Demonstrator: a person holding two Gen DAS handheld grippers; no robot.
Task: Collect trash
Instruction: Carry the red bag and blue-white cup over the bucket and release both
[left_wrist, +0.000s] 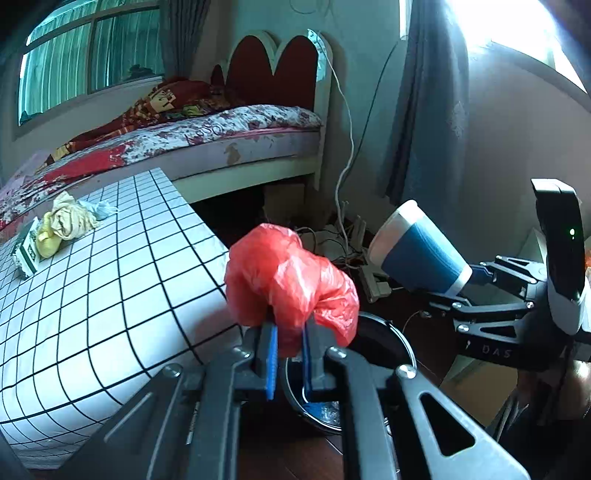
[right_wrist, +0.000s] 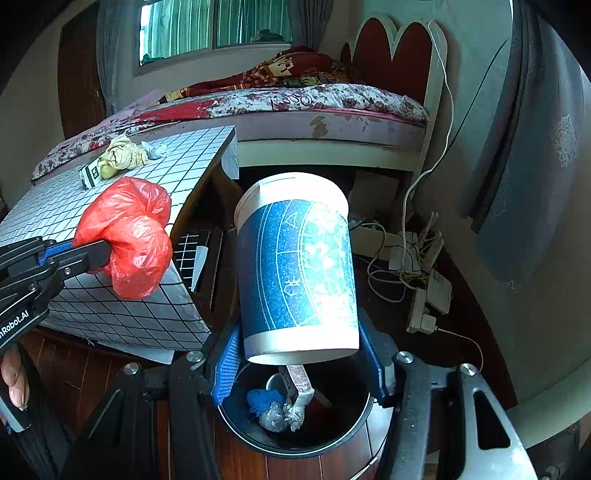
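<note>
My left gripper (left_wrist: 290, 332) is shut on a crumpled red plastic bag (left_wrist: 291, 280), held in the air beside the table's edge, above a black trash bin (left_wrist: 384, 332). The bag also shows in the right wrist view (right_wrist: 129, 236). My right gripper (right_wrist: 301, 354) is shut on a blue and white paper cup (right_wrist: 299, 266), held directly over the bin (right_wrist: 347, 428), which holds several bits of trash. The cup also shows in the left wrist view (left_wrist: 421, 251). A yellowish crumpled cloth (left_wrist: 70, 218), a white tissue wad (left_wrist: 103, 208) and a small box (left_wrist: 27, 254) lie on the table.
The white grid-patterned table (left_wrist: 110, 295) stands at left, with a bed (left_wrist: 221, 136) behind it. A power strip with tangled cables (right_wrist: 424, 280) lies on the dark wood floor by the curtain (right_wrist: 524, 184). The bin stands on the floor beside the table.
</note>
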